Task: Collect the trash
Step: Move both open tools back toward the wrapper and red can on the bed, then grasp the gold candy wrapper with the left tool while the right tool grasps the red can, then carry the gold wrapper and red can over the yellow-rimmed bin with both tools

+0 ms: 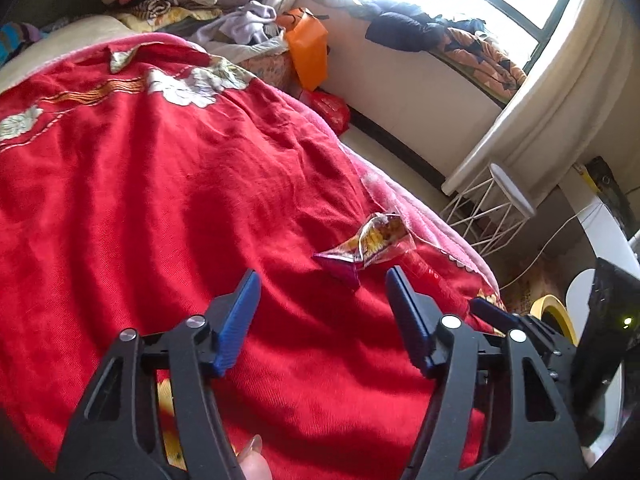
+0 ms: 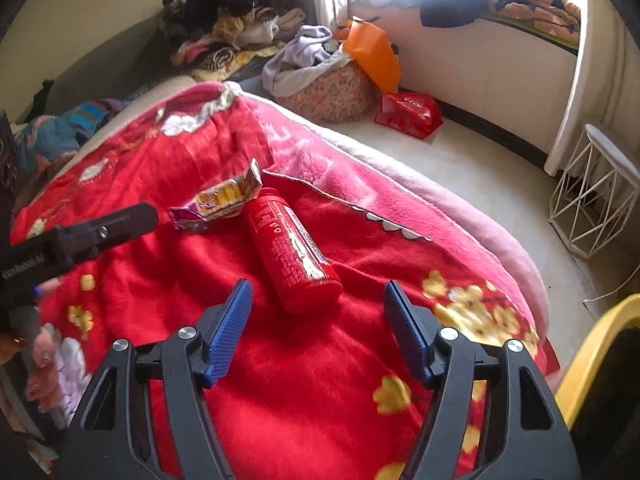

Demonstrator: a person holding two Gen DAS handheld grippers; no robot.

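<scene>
A crumpled yellow and purple snack wrapper (image 1: 366, 246) lies on the red bedspread (image 1: 160, 184), just ahead of my open, empty left gripper (image 1: 322, 280). In the right wrist view the wrapper (image 2: 218, 202) lies beside a red plastic bottle (image 2: 292, 250) lying on its side. My right gripper (image 2: 318, 292) is open and empty, with the bottle's base just ahead between its fingertips. The left gripper's black body (image 2: 80, 236) enters the right wrist view from the left, close to the wrapper. The bottle shows only as a red sliver in the left wrist view (image 1: 420, 268).
A pink blanket edge (image 2: 400, 200) drapes off the bed to the floor (image 2: 472, 168). A white wire side table (image 2: 592, 196), an orange bag (image 2: 374, 54), a red bag (image 2: 408, 114) and a clothes pile (image 2: 240, 28) stand beyond. A yellow rim (image 2: 592, 356) is at the right.
</scene>
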